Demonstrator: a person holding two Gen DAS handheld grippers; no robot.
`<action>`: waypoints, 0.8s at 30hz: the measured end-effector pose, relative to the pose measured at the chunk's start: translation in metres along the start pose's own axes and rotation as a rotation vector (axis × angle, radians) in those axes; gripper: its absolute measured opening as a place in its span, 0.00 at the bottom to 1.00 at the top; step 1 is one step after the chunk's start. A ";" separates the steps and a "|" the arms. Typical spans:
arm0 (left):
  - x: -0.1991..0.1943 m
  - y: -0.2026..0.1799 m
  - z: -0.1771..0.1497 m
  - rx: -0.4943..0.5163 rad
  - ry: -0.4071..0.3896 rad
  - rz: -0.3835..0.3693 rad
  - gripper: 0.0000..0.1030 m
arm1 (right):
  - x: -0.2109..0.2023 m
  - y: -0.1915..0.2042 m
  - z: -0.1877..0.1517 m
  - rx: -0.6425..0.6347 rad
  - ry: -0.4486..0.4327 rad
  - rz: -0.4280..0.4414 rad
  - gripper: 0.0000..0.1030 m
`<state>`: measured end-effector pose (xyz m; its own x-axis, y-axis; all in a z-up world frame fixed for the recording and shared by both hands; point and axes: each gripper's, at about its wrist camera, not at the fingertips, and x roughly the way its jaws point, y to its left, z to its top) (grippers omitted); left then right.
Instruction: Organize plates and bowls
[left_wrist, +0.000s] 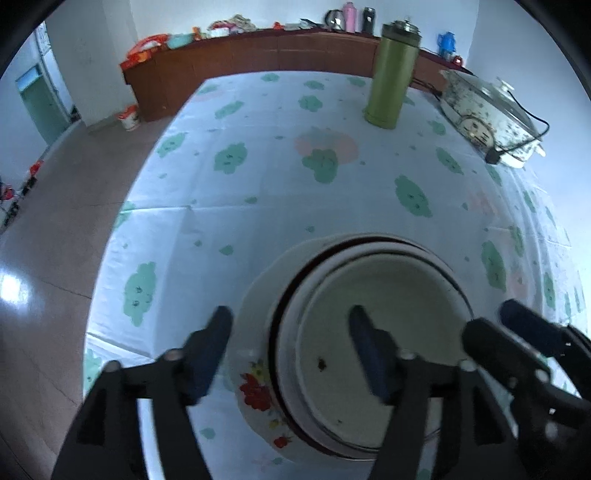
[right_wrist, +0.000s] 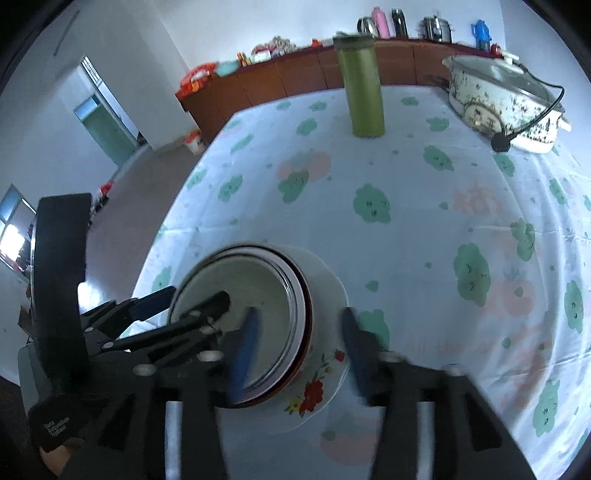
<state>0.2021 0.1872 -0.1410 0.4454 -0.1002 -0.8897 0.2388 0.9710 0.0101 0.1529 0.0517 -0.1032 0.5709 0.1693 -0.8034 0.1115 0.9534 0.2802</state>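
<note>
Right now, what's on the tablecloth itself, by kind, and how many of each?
Floral plate: 1, bottom of the stack
Bowls: 2 nested on it, a dark-rimmed outer bowl and a white inner bowl
Green thermos flask: 1
Electric cooker with glass lid: 1
Total: 5
</note>
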 end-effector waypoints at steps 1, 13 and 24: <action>0.000 0.001 0.000 0.001 0.004 -0.002 0.70 | -0.002 0.000 -0.001 -0.002 -0.015 0.001 0.55; -0.008 0.012 -0.005 -0.051 0.009 -0.067 0.79 | -0.010 -0.002 -0.007 0.037 -0.053 0.039 0.60; -0.028 0.020 -0.021 -0.085 -0.050 -0.040 0.80 | -0.027 0.007 -0.019 -0.002 -0.148 0.052 0.60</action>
<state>0.1764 0.2135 -0.1249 0.4802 -0.1479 -0.8646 0.1844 0.9807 -0.0653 0.1228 0.0586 -0.0900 0.6892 0.1797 -0.7019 0.0776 0.9449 0.3181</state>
